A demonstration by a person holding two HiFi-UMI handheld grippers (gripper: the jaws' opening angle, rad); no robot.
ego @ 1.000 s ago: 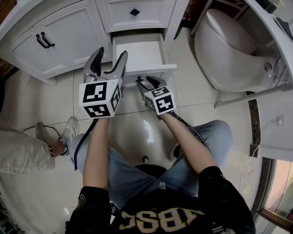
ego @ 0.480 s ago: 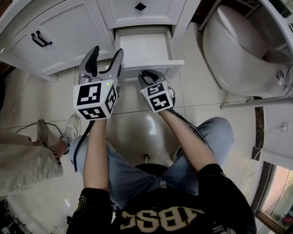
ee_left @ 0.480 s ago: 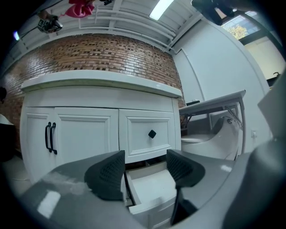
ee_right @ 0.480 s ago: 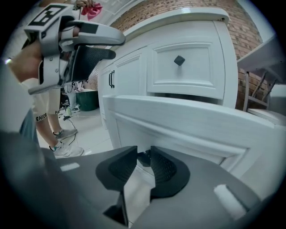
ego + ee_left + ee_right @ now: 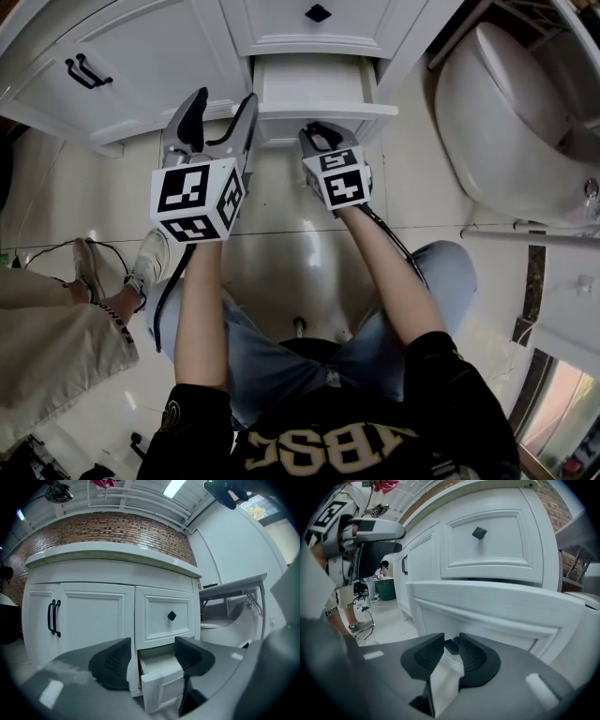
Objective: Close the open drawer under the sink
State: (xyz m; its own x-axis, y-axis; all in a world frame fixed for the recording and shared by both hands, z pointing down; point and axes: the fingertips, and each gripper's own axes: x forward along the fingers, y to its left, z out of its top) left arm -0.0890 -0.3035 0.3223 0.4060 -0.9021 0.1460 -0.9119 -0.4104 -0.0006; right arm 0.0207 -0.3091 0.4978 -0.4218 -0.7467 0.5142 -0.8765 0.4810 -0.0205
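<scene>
The white bottom drawer [image 5: 314,82] of the vanity stands part-way out, its inside bare. My right gripper [image 5: 315,133] is at the drawer front [image 5: 497,611], shut on the small black knob [image 5: 451,644] that shows between its pads. My left gripper [image 5: 223,101] is open and holds nothing. It hovers just left of the drawer, in front of the cabinet base. In the left gripper view the open drawer [image 5: 161,681] shows between the spread jaws of the left gripper [image 5: 152,656]. The drawer above [image 5: 164,616] is closed.
A white toilet [image 5: 506,122] stands right of the vanity. Cabinet doors with black handles [image 5: 80,67] are at the left. Another person's leg and shoe [image 5: 141,267] and a floor cable [image 5: 42,251] lie at the left. My knees are over a stool base [image 5: 298,328].
Both grippers have moved forward to the vanity. The right jaws have closed on the drawer's knob. Less of the drawer's inside shows than before.
</scene>
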